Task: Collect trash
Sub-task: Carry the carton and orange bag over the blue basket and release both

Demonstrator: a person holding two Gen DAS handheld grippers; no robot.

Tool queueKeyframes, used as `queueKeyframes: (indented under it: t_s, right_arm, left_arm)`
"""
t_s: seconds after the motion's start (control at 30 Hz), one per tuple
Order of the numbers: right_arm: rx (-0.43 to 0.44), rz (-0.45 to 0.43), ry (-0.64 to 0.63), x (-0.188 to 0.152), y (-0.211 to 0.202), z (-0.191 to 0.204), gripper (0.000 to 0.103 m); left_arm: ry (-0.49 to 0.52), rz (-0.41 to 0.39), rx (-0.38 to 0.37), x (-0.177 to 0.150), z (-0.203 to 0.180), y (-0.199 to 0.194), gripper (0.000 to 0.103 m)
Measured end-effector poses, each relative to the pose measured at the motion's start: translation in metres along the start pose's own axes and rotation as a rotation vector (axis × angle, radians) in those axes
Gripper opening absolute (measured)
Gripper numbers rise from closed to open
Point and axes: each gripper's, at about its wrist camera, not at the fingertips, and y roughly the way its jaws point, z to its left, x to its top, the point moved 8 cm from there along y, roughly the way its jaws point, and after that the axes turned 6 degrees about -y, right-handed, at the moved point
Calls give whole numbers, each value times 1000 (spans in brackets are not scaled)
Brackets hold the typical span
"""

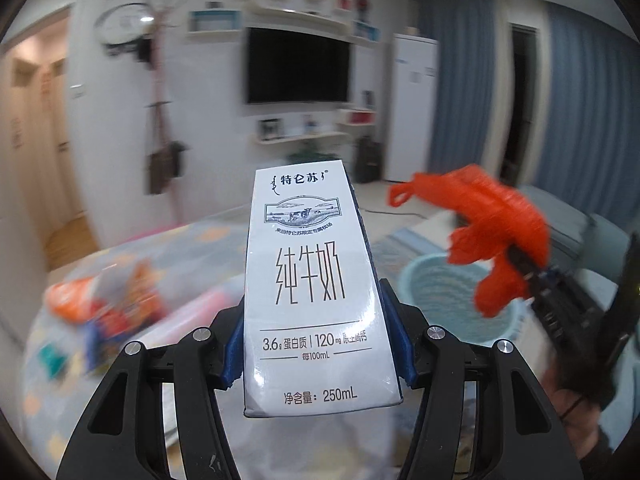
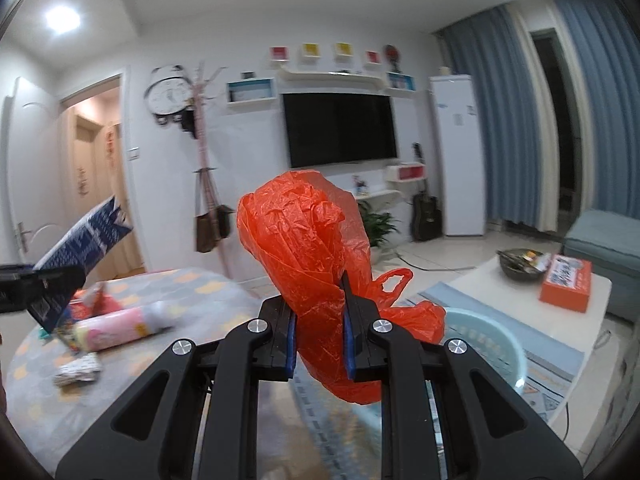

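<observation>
My left gripper (image 1: 318, 354) is shut on a white and blue milk carton (image 1: 316, 280), held upright above the round table. Seen from the right wrist, the same carton (image 2: 84, 256) tilts at the far left. My right gripper (image 2: 320, 334) is shut on a crumpled orange plastic bag (image 2: 316, 256), which bulges above the pads and hangs below them. In the left wrist view the bag (image 1: 496, 232) shows at the right, above a pale blue basket (image 1: 448, 292). More trash lies on the table: a pink roll (image 2: 120, 326), a foil wad (image 2: 78, 372) and bright wrappers (image 1: 100, 304).
The round table (image 2: 168, 392) has a patterned grey cloth. The blue basket (image 2: 492, 344) stands on the floor to its right. Beyond it a low white table (image 2: 472, 292) carries a dark bowl (image 2: 520, 266) and an orange box (image 2: 566, 284). A sofa (image 2: 604, 248) sits at the right.
</observation>
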Motion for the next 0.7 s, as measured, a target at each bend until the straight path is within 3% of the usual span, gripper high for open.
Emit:
queueKeyframes:
  t_s: [0.23, 0.33, 0.47, 0.57, 0.63, 0.7]
  right_arm:
    - [-84, 77, 84, -38, 37, -77, 15]
    - [-103, 121, 121, -55, 55, -105, 15]
    - [-93, 244, 139, -83, 81, -126, 18]
    - [-121, 297, 140, -98, 89, -135, 30]
    - [-137, 284, 146, -100, 85, -138, 58]
    - [-158, 254, 156, -100, 78, -142, 69]
  left_arm:
    - [62, 114, -184, 10, -86, 90, 56]
    - [70, 177, -224, 6, -114, 129, 56]
    - [71, 276, -275, -6, -143, 176, 57]
    - [44, 425, -329, -32, -157, 210, 65]
    - [32, 490, -289, -48, -151, 227, 70]
    - [23, 506, -261, -54, -142, 232, 71]
